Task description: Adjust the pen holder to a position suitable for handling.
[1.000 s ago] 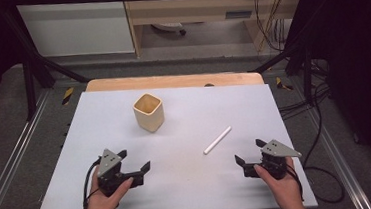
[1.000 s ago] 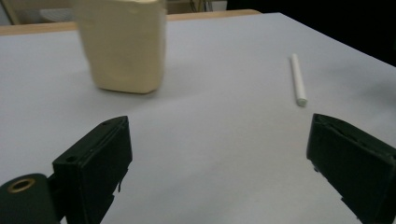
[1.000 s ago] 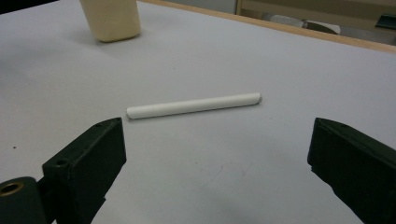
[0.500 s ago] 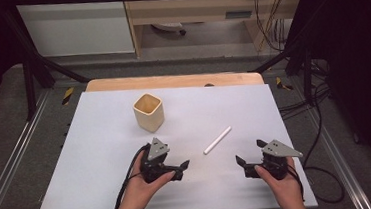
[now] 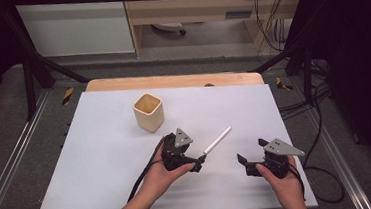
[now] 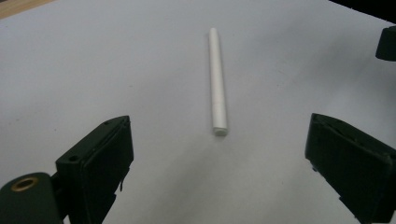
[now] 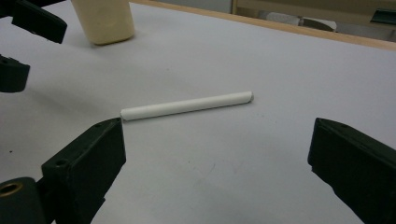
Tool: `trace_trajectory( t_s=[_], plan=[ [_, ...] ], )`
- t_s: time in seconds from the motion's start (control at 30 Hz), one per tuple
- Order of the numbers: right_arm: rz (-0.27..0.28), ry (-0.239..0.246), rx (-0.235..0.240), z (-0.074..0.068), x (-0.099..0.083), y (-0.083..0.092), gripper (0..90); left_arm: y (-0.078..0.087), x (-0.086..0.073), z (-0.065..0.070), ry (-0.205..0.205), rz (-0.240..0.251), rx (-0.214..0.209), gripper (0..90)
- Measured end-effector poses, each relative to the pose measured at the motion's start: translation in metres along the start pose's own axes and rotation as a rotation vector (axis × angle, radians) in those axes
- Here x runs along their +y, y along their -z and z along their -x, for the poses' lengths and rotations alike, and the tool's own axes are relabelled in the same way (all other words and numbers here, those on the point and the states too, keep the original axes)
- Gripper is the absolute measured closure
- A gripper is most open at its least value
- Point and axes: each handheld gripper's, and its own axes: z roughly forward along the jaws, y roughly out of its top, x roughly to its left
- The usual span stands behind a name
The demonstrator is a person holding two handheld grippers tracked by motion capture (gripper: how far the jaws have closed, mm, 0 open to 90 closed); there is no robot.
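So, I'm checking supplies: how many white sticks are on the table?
1. The white stick lies on the white table, just ahead of the open left gripper, right of the cup.

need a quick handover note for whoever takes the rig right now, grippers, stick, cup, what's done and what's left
Left gripper: open, jaws either side of the near end of the white stick, not touching it.
Right gripper: open, holding nothing, low over the white table, to the right of the stick.
Stick: lying flat on the table.
Beige cup: upright, farther back and left.
Done: approach to the stick.
Left: probably close on the stick, lift it, likely carry it to the cup.
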Motion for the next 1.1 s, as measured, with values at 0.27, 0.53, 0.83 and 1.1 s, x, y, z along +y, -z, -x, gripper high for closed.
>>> trace_trajectory(
  t_s=[0.27, 0.53, 0.83, 1.1],
  plan=[
    [0.001, -0.017, -0.012, 0.007, 0.0, 0.002, 4.3, -0.022, 0.01, 0.004, -0.002, -0.038, -0.028, 8.7],
    [0.011, -0.03, -0.016, 0.01, 0.001, 0.005, 4.2, -0.046, 0.014, 0.014, -0.04, -0.076, -0.017, 10.2],
    [0.017, -0.038, -0.027, 0.016, 0.001, 0.008, 4.2, -0.062, 0.012, 0.014, -0.049, -0.11, 0.008, 17.9],
    [0.019, -0.047, -0.028, 0.018, 0.001, 0.009, 4.2, -0.068, 0.01, 0.015, -0.059, -0.126, 0.012, 24.9]
  ],
)
